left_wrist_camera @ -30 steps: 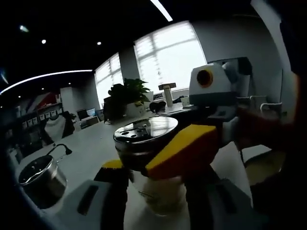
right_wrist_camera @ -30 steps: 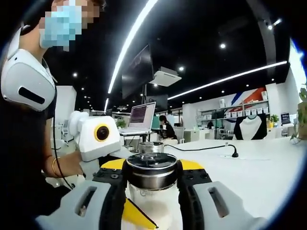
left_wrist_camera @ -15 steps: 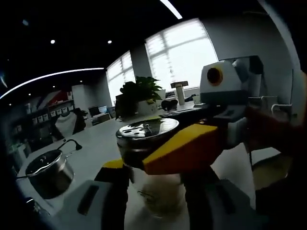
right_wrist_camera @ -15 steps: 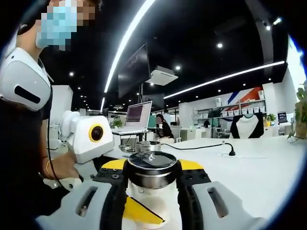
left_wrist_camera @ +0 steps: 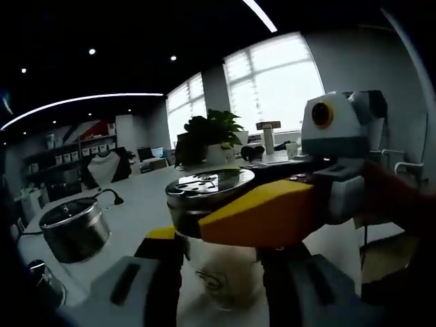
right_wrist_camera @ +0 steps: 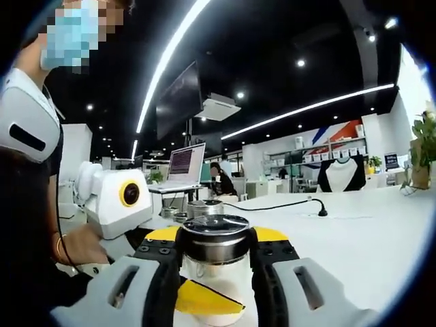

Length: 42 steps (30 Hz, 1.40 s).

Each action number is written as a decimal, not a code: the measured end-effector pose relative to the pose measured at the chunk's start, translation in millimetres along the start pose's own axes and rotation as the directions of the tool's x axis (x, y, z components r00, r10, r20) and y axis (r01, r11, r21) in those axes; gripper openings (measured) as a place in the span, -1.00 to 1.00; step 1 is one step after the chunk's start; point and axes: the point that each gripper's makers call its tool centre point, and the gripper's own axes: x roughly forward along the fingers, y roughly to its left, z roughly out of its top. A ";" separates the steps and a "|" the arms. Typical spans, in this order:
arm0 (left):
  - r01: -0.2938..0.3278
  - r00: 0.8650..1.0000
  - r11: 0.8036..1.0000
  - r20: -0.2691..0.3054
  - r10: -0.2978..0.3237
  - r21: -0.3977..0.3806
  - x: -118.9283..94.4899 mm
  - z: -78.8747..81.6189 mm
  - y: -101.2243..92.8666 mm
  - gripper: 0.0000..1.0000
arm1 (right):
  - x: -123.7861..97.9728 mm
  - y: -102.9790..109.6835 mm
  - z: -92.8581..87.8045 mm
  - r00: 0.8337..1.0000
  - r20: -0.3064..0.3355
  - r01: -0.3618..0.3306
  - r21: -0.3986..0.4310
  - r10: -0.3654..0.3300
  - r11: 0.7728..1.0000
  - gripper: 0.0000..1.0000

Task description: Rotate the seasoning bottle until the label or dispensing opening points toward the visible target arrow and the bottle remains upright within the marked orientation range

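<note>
Seasoning bottle sits clamped upright between both my right fingers and left fingers, mid-rotation; next I judge a slow twist toward the arrow.

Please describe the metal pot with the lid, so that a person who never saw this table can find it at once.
Start at the long white table in the left gripper view. From the seasoning bottle held between both grippers, look toward the table's left end: the pot stands there. It is shiny steel, wide and low, with a glass lid, unlike the tall bottle.
</note>
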 end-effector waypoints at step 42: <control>-0.087 0.996 0.996 -0.003 0.087 0.014 -2.9 -1.9 12.0 -0.05 | 12.4 -7.7 -7.3 0.969 -0.065 0.236 -0.048 -0.238 0.971 -0.25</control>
